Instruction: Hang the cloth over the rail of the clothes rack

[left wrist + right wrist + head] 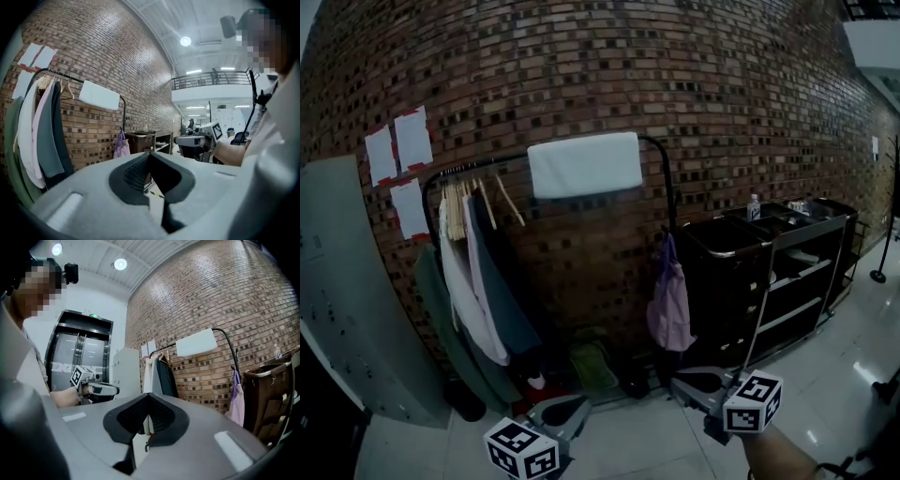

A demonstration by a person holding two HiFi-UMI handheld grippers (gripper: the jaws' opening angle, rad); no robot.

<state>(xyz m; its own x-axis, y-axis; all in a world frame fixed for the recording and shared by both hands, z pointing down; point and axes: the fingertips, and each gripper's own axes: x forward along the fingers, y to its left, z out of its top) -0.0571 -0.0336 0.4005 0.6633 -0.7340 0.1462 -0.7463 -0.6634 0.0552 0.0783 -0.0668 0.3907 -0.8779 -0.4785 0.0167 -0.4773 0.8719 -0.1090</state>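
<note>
Starting at the tips: your left gripper has its jaws pressed together with nothing in them; same with the right gripper, clenched on air, maybe a hair of a gap but no fabric in there; so both hands are empty.

Both grippers sit low and well in front of the clothes rack, nowhere near touching it; the left one is in front of the rack's middle, the right one in front of its right end.

The white cloth is already up on the rack, draped over the rail towards its right side, just short of where the bar bends down; the front flap hangs flat and pretty square. Looks to me like the hang itself is done.

What could still go wrong, imo:
- I can't see how much cloth is behind the rail; if the back flap is short, the heavier front could drag it off;
- it's near the bend, so a nudge to the right could send it down the curve;
- if you go back in to tidy it with your jaws closed, you'd be shoving instead of pinching, and that could knock it loose;
- the hanging clothes on the rack's left and the purple bag on its right post are easy to snag; shaking the rack would shake the cloth too.
</note>
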